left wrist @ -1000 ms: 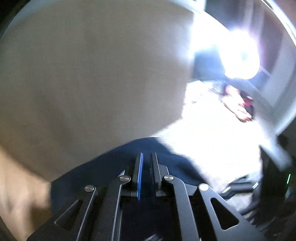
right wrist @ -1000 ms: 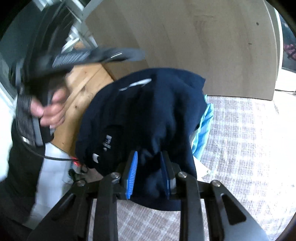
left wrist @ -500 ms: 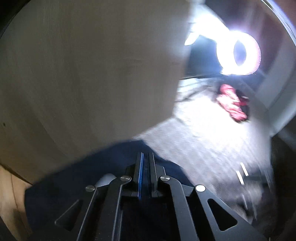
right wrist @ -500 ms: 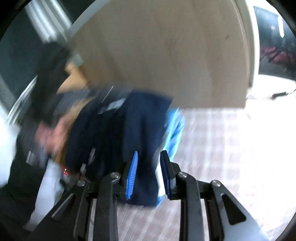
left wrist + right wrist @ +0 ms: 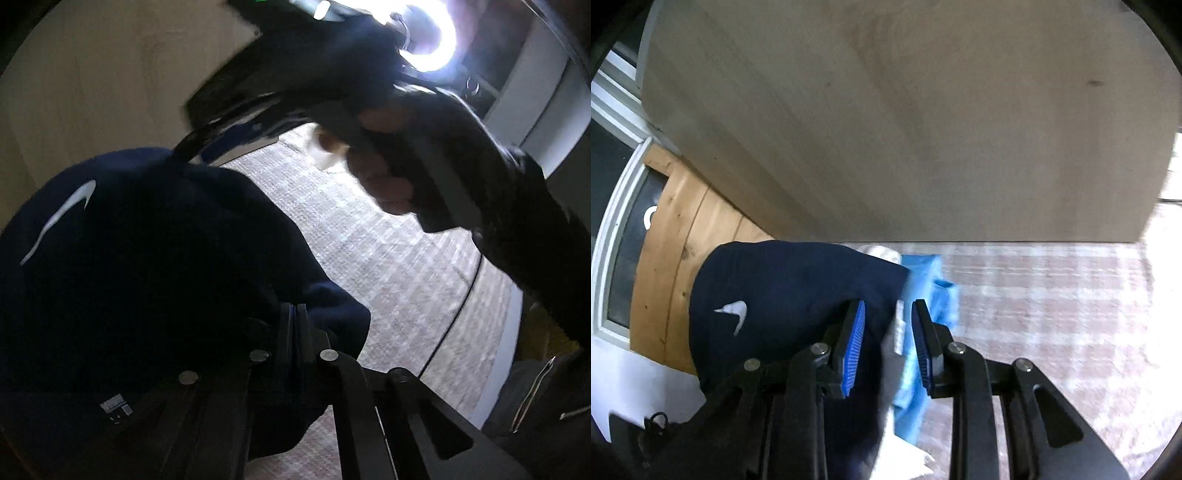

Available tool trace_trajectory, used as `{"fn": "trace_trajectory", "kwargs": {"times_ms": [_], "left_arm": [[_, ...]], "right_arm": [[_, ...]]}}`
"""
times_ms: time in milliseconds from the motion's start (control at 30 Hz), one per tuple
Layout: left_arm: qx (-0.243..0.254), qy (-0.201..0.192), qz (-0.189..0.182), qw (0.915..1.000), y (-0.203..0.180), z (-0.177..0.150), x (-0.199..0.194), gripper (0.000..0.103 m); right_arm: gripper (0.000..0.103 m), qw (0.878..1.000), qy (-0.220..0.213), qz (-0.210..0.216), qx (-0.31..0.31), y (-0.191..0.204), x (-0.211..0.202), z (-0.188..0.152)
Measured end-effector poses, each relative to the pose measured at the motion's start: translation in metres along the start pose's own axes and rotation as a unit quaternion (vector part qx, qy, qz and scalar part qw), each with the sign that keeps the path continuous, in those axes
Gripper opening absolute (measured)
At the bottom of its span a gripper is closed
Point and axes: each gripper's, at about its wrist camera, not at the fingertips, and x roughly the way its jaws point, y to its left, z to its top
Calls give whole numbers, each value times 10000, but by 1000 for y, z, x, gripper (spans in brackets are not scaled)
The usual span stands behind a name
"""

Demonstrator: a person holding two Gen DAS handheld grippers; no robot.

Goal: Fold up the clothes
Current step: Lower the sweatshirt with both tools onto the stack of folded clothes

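**Navy garment pinched left, right claw spread**

Left gripper (image 5: pixel 296 314), lower centre of left wrist view: fingers pressed together, clamped on a fold of navy garment (image 5: pixel 147 266). Cloth bunched across lower left of frame, white swoosh logo (image 5: pixel 62 218) at far left. Upper right: hand (image 5: pixel 384 177) gripping the other tool's handle, blurred, ring light (image 5: pixel 432 40) glaring behind. Checked rug (image 5: pixel 388 266) beyond.

Right gripper (image 5: pixel 888 332), lower centre of right wrist view: blue pads well apart, nothing clamped. Same garment draped left of and behind left pad, light blue cloth (image 5: pixel 923 295) between pads and past them. Pale wooden panel (image 5: pixel 905 110) filling upper frame; pine boards (image 5: pixel 676 258) at left.
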Motion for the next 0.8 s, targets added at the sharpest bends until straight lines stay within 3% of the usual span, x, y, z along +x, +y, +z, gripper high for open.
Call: {"fn": "trace_trajectory", "kwargs": {"times_ms": [33, 100, 133, 167, 200, 267, 367, 467, 533, 633, 700, 800], "left_arm": [[81, 18, 64, 9999, -2, 1, 2, 2], [150, 29, 95, 9998, -2, 1, 4, 2], [120, 21, 63, 9999, 0, 1, 5, 2], [100, 15, 26, 9999, 3, 1, 6, 2], [88, 12, -9, 10000, 4, 1, 7, 2], [84, -32, -43, 10000, 7, 0, 7, 2], [39, -218, -24, 9998, 7, 0, -2, 2], [-206, -482, 130, 9985, 16, -5, -30, 3], [-393, -707, 306, 9963, 25, -10, -53, 3], [-853, -940, 849, 9883, 48, -27, -87, 10], [-1166, -945, 1458, 9779, 67, -44, -101, 11], [-1761, -673, 1581, 9693, 88, -75, -93, 11]], "right_arm": [[26, 10000, 4, 74, -35, 2, 3, 2], [6, 9997, 11, 222, -104, 5, 10, 7], [6, 9997, -4, 115, -204, 8, 12, 10], [5, 9993, -58, -134, -333, 10, 13, 13], [5, 9960, -121, -789, -414, 11, 13, 18], [5, 9882, -196, -1434, -504, 8, 11, 23], [8, 9901, -478, -1283, -298, 6, -12, 19], [10, 9916, -742, -801, -696, 34, -32, -7], [15, 9887, -782, -734, -1051, 57, -38, -32], [17, 9890, -856, -448, -1122, 76, -43, -74], [17, 9881, -872, -400, -1200, 84, -42, -102], [18, 9840, -874, -610, -1428, 96, -40, -139]]}}
